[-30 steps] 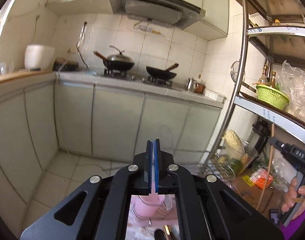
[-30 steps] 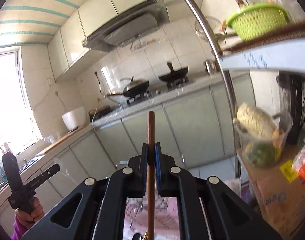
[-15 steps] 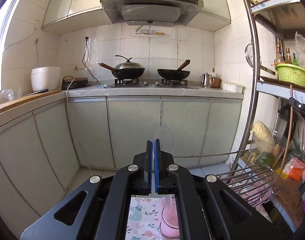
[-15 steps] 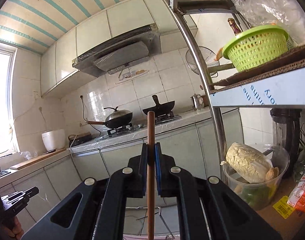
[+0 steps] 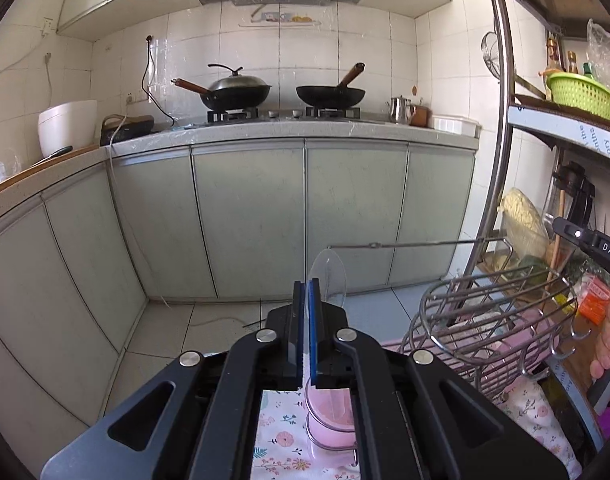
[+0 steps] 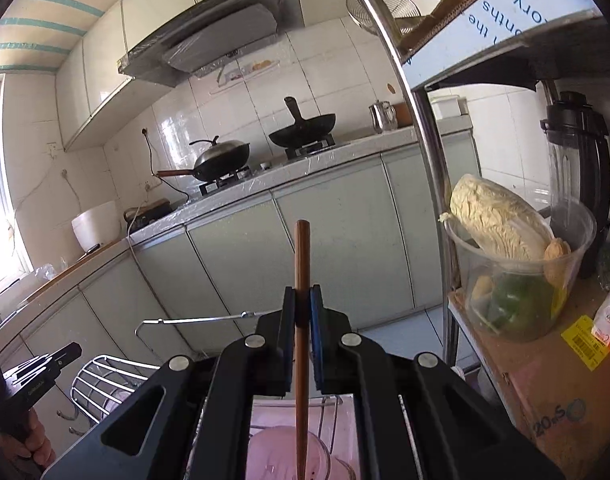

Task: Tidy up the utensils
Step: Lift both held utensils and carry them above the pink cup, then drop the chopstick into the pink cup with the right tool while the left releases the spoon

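My left gripper is shut on a clear plastic spoon, whose bowl stands up above the fingertips. Below it a pink cup sits in a wire ring on a floral cloth. My right gripper is shut on a brown wooden chopstick that stands upright through the jaws, its lower end over a pink cup. The right gripper also shows at the right edge of the left wrist view, and the left gripper shows at the left edge of the right wrist view.
A wire dish rack stands to the right of the left gripper and shows in the right wrist view. A metal shelf post and a tub of vegetables are on the right. Kitchen cabinets with woks lie ahead.
Both grippers have tilted and shifted, so the wire rack and the pink cup now show closer below them. Each still holds its utensil.
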